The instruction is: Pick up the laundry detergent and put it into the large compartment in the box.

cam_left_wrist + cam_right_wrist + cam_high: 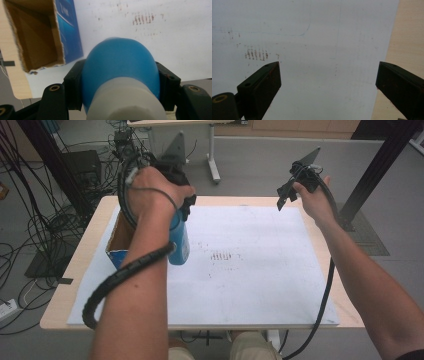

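The left gripper (183, 210) fingers clamp a blue bottle (178, 242) at the bench's (75, 265) left, just beside an open box (119, 242), seemingly lifted. The right gripper (284, 197) hovers far right, fingers wide.

A: Where can your hands pass?

B: The white board (250, 270) lies bare across its middle and right side, with only faint reddish marks (256, 54) on it. Your right gripper (328, 82) hangs over that stretch with its jaws wide apart and nothing between them.

A: And on your left?

B: An open box (117, 242) sits at the board's left edge. Just beside it hangs the blue bottle (120, 72) clamped in your left gripper (182, 207), so the gap there is tight. Your left cable (120, 275) loops over the box.
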